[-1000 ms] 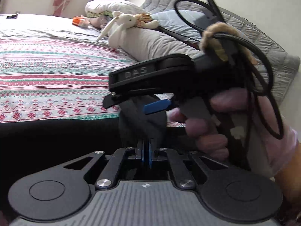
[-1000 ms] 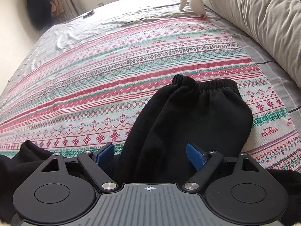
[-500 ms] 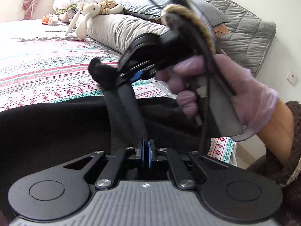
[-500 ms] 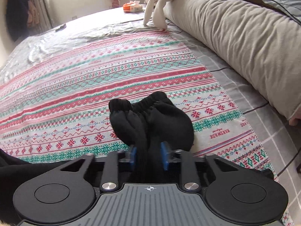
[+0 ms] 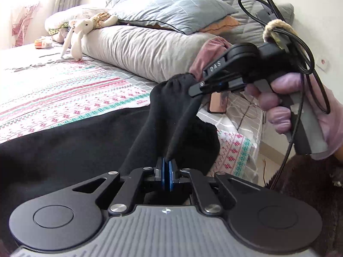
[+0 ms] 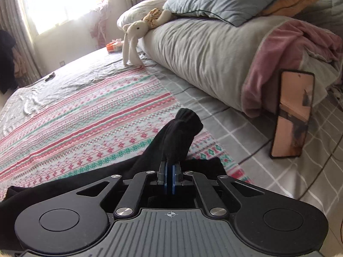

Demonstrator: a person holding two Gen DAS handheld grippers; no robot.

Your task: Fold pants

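The black pants [image 5: 75, 145] lie across the near side of the bed on a striped patterned blanket [image 5: 64, 98]. My left gripper [image 5: 166, 176] is shut on a fold of the black cloth, which stretches up and away from its blue pads. In the left wrist view the right gripper [image 5: 198, 86], held by a gloved hand [image 5: 300, 111], pinches the gathered cuff end off the bed. In the right wrist view my right gripper [image 6: 170, 178] is shut on that cuff of the pants [image 6: 178, 135], which sticks up beyond the pads.
A long grey pillow [image 6: 203, 57] with a pink cloth [image 6: 285, 49] runs along the right. A phone [image 6: 291, 115] leans against it on the grey checked sheet. A plush rabbit [image 6: 134, 36] hangs off the pillow. The bed's edge and floor [image 5: 270, 150] are at the right.
The right gripper closed on the pants' cuff and carried it up and to the right, off the blanket. My left gripper kept its grip and shifted right along the bed's edge.
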